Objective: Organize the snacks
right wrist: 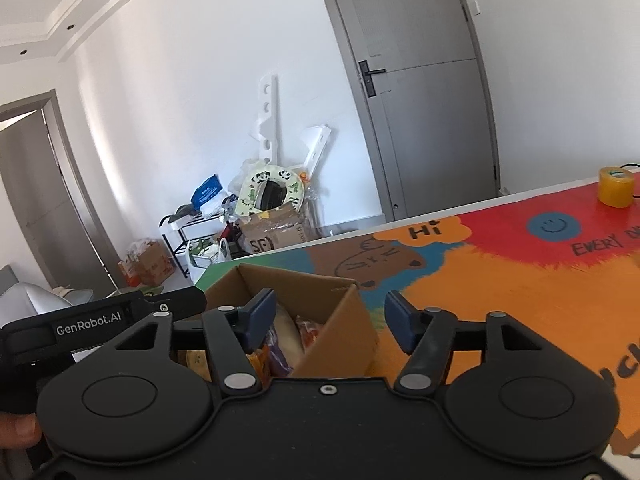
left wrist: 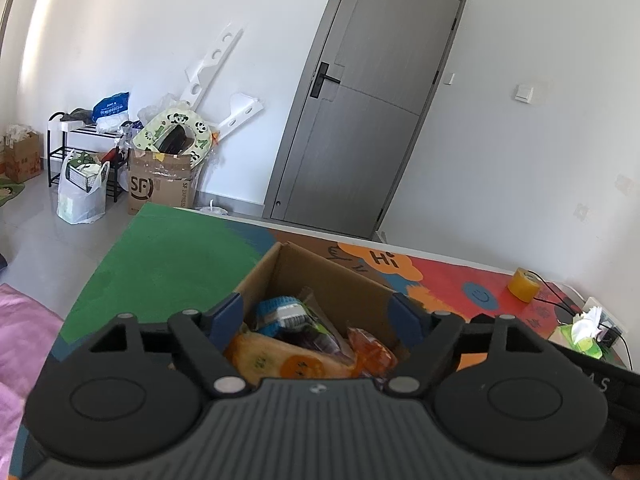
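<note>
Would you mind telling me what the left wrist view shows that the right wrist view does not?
Only the left wrist view shows the tissue pack, the pink cloth, and the blue-wrapped snack inside the box.

Only the right wrist view shows the open doorway, the left gripper's labelled body, and a fingertip.

Both show the cardboard box holding snacks on the colourful mat, the yellow tape roll, the grey door, and open jaws holding nothing.
</note>
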`<state>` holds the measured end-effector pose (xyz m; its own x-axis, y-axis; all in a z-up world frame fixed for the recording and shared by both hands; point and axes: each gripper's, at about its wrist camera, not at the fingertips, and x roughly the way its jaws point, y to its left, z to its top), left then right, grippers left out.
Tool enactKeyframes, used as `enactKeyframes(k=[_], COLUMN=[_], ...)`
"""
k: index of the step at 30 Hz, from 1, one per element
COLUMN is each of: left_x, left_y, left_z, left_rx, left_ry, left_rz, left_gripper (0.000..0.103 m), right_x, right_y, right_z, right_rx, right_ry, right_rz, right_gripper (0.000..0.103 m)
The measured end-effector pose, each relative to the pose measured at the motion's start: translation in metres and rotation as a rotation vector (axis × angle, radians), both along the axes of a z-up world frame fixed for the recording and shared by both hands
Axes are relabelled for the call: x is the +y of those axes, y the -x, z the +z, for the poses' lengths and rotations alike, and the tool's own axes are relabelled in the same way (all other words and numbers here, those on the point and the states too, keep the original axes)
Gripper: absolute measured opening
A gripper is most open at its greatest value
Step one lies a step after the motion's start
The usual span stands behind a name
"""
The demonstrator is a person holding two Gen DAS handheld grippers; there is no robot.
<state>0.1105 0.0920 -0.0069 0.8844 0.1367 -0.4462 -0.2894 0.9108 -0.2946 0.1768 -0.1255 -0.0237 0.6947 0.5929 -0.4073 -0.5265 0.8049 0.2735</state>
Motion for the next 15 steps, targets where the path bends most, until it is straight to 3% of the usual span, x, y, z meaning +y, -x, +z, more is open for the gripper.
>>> enactKeyframes(k=[15], left_x=[-0.038], left_y=[0.025], left_z=[0.010], left_rx=[-0.025], left_ry=[-0.045], left_rz=[-0.029], left_gripper=[0.095], right_x=[-0.048], right_y=[0.028], right_z=[0.004], right_rx=[-0.039], right_ry=[-0.035], right_rz=[-0.056], right_gripper=[0.084])
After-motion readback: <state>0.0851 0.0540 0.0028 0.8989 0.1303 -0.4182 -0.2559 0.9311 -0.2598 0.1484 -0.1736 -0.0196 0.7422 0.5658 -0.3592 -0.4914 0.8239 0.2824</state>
